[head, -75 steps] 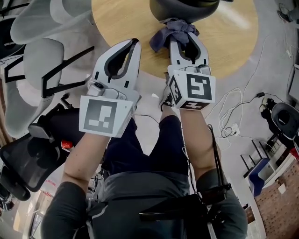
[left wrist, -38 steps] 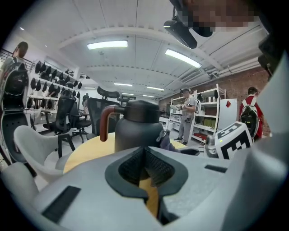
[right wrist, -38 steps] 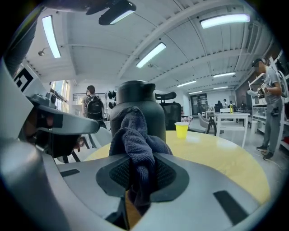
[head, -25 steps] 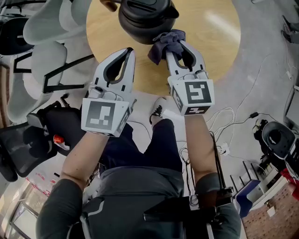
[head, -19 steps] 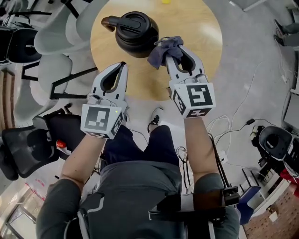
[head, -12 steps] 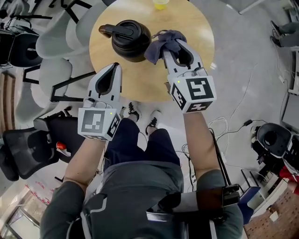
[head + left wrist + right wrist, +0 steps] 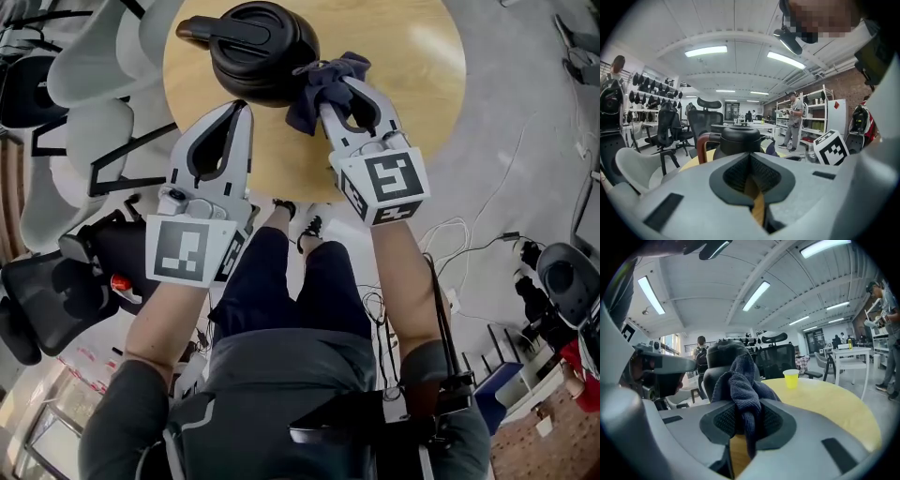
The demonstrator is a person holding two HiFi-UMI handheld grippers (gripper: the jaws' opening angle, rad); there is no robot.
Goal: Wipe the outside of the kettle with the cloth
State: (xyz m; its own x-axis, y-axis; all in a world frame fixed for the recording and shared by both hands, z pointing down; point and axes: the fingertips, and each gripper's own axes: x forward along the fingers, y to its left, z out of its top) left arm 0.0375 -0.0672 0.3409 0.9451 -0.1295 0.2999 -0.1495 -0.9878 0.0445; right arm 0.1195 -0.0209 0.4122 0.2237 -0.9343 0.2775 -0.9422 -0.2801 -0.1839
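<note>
Beside one kettle (image 7: 253, 47), one cloth (image 7: 314, 86), one cup (image 7: 791, 378)

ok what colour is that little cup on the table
Yellow. The cup shows best in the right gripper view.

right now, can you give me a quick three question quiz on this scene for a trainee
1. True or false: the left gripper holds the cloth.
2. Which colour is the cup on the table in the right gripper view? A yellow, B red, C black.
3. What dark thing stands on the table, ahead of both grippers?
Key: 1 false, the right gripper is shut on it. 2 A. 3 the kettle.
</note>
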